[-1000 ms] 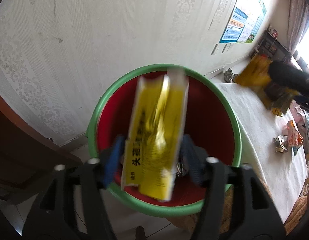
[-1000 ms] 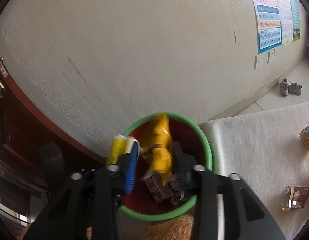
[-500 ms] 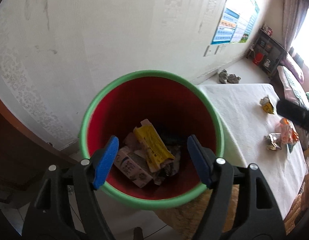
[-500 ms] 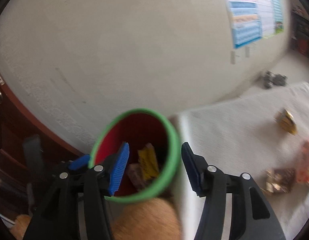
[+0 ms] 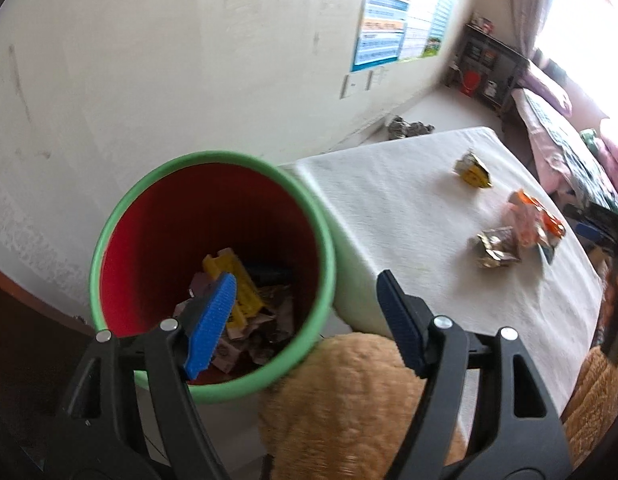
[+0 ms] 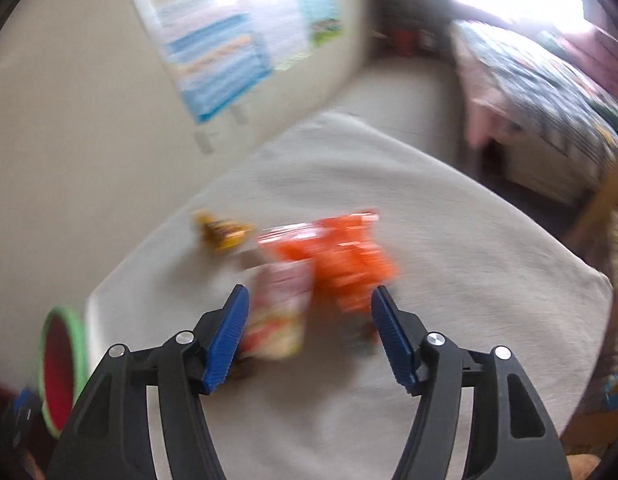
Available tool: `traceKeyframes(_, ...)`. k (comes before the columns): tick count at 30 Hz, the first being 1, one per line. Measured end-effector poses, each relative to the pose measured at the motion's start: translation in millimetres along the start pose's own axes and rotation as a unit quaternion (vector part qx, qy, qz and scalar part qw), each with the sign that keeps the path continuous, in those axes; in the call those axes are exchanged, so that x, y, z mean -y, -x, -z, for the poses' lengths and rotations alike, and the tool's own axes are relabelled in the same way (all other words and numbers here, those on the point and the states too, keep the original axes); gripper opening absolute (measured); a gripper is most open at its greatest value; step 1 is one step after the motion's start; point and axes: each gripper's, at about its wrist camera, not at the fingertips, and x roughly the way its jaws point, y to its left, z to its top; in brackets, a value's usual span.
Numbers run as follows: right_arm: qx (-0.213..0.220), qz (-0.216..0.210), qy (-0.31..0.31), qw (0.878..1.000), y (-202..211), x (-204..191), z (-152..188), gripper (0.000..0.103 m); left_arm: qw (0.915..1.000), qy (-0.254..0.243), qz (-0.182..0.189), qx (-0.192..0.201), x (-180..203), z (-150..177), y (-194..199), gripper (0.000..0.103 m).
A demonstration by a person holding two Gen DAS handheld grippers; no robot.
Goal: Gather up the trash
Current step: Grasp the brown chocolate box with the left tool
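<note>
a pale cream wall [image 5: 189, 60] with faint scuffs fills the left, carrying a blue and white poster [image 5: 393, 40] and white switch plates [image 5: 359, 83] below it. a table under a white cloth [image 5: 409, 208] meets the wall. beyond, a light floor [image 5: 441, 108], a dark shelf unit [image 5: 489, 68] with a red bucket [image 5: 471, 82], a patterned bed [image 6: 549, 92], and a glaring bright window [image 5: 581, 12] with curtains

A home bedroom: bed [image 6: 549, 92], wall poster [image 5: 401, 36].
</note>
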Motion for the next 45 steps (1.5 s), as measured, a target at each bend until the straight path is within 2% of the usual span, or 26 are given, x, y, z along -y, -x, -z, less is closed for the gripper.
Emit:
traceKeyframes(4, -0.06, -0.016, -0.011, 0.998, -36.4, 16.4, -5.3, 0.063, 0.9996, -0.027, 0.006, -0.006, 21.7, -0.2, 2.6, 0.07)
traceKeyframes(7, -0.069, -0.032, -0.01, 0.997, -43.3, 20.6, -2.4, 0.04, 0.9981, -0.061, 0.013, -0.009, 43.2, -3.3, 3.7, 0.07)
traceKeyframes(10, -0.063, -0.061, -0.019, 0.996, -25.7, 26.8, 9.0, 0.039, 0.9953, -0.094, 0.021, -0.008, 65.7, -5.3, 3.0, 0.073)
traceKeyframes(14, -0.059, -0.073, 0.012, 0.996, 14.0, 35.6, 46.2, 0.04, 0.9877, -0.149, 0.046, -0.003, 106.4, -9.7, -7.7, 0.074)
traceKeyframes(17, -0.058, -0.064, 0.004, 0.996, 40.5, 55.6, 78.0, 0.04, 0.9738, -0.216, 0.071, -0.003, 145.1, -9.7, -25.3, 0.074)
traceKeyframes(21, -0.075, -0.056, -0.023, 0.995, 44.7, 78.0, 109.0, 0.04, 0.9485, -0.305, 0.083, -0.021, 200.1, -5.0, -58.3, 0.074)
traceKeyframes(24, -0.064, -0.06, -0.03, 0.996, 48.6, 82.6, 109.6, 0.041, 0.937, -0.34, 0.071, -0.039, 221.5, -0.7, -79.9, 0.074)
traceKeyframes(26, -0.049, -0.058, -0.02, 0.997, 51.1, 82.2, 107.8, 0.042, 0.9263, -0.37, 0.05, -0.053, 234.5, 1.9, -96.3, 0.074)
traceKeyframes(28, -0.052, -0.065, -0.022, 0.996, 47.9, 83.1, 109.6, 0.042, 0.9158, -0.395, 0.038, -0.058, 244.6, 2.5, -106.9, 0.074)
traceKeyframes(32, -0.043, -0.077, -0.027, 0.996, 46.7, 86.9, 109.3, 0.045, 0.9024, -0.424, 0.036, -0.07, 251.7, 1.3, -118.3, 0.074)
traceKeyframes(34, -0.038, -0.087, -0.033, 0.995, 46.8, 88.9, 109.2, 0.052, 0.8976, -0.43, 0.039, -0.09, 253.2, -0.4, -127.3, 0.074)
traceKeyframes(35, -0.037, -0.091, -0.036, 0.995, 46.1, 89.2, 108.2, 0.059, 0.8965, -0.429, 0.041, -0.102, 252.6, 0.1, -131.7, 0.075)
traceKeyframes(36, -0.033, -0.093, -0.038, 0.994, 47.3, 90.2, 108.4, 0.062, 0.8993, -0.423, 0.043, -0.102, 251.8, -1.9, -132.7, 0.075)
traceKeyframes(38, -0.026, -0.099, -0.04, 0.994, 49.9, 90.7, 107.4, 0.064, 0.9074, -0.399, 0.054, -0.121, 248.0, -8.3, -137.0, 0.075)
traceKeyframes(40, -0.02, -0.102, -0.038, 0.994, 51.2, 90.0, 105.2, 0.069, 0.9143, -0.378, 0.06, -0.133, 244.4, -12.3, -140.0, 0.075)
traceKeyframes(43, -0.013, -0.106, -0.031, 0.994, 53.8, 87.1, 103.2, 0.07, 0.9223, -0.357, 0.064, -0.133, 240.3, -14.1, -139.2, 0.059)
traceKeyframes(44, -0.01, -0.107, -0.027, 0.994, 55.0, 85.8, 103.0, 0.071, 0.9239, -0.355, 0.059, -0.131, 239.7, -13.7, -137.6, 0.051)
traceKeyframes(45, -0.009, -0.106, -0.025, 0.994, 54.6, 84.8, 102.4, 0.073, 0.9253, -0.351, 0.058, -0.131, 239.2, -13.4, -135.8, 0.049)
